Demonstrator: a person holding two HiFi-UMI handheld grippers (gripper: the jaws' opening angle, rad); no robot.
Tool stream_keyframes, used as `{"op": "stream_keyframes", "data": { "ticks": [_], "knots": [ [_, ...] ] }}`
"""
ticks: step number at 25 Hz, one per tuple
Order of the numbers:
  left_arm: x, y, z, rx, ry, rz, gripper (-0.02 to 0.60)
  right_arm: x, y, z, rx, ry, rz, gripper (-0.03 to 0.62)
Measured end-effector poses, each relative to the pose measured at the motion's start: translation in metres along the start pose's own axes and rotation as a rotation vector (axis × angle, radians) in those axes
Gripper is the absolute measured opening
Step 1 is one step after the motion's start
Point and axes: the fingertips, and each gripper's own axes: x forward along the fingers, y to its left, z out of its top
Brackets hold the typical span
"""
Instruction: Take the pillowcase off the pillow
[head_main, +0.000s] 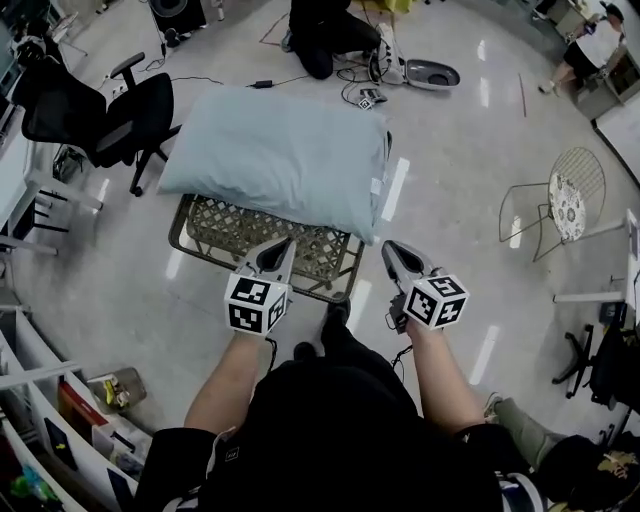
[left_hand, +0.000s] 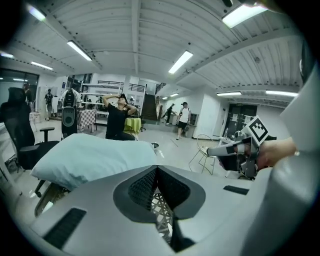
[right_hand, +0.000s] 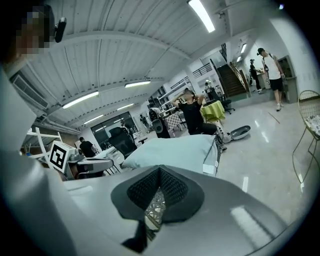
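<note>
Both grippers are closed and empty. The left gripper (head_main: 283, 248) and right gripper (head_main: 392, 250) show their jaws pressed together in their own views, with nothing between the pads. They hang side by side over the near edge of the lattice crate (head_main: 192, 238), short of the pillow.

The pillowcase (head_main: 270, 150), pale blue, is fully on the pillow (right_hand: 175, 150). The pillow lies flat across the crate and overhangs its far and side edges. The right-hand end looks like the open end (a dark seam line and a small white tag (head_main: 376, 186) sit there), but this is a judgement only.

Risks from here:
- The jaws must open before any grasp. Arriving closed, they would only push the pillow across the crate.
- The pillow rests loose on the crate. A one-sided pull on the fabric would likely drag the whole thing off onto the floor instead of stripping the case.
- A pinch that goes too deep takes filling along with cloth, and then the case cannot slide off.
- If both grippers take the same end, nothing anchors the pillow.
- A jaw tip could catch in the crate's open lattice on a low approach.

Writing: none is readable. The tag is too small to make out. The cubes on the grippers carry only black-and-white square markers — no letters and no brand are visible.
</note>
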Motion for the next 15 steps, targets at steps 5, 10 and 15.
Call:
{"op": "stream_keyframes", "data": {
  "ticks": [5,10,15],
  "knots": [
    [0.065,0.0,0.01,0.052,0.075,-0.001,0.001,0.035,-0.06,-0.002,0.055,0.059,-0.019,0.009],
    [0.113,-0.002,-0.016,0.063,0.204,-0.021,0.12,0.059,-0.093,-0.025,0.086,0.16,-0.027,0.009],
    [0.159,0.021,-0.053,0.113,0.302,0.022,0.194,0.083,-0.121,-0.056,0.109,0.247,-0.049,0.011]
  ]
}}
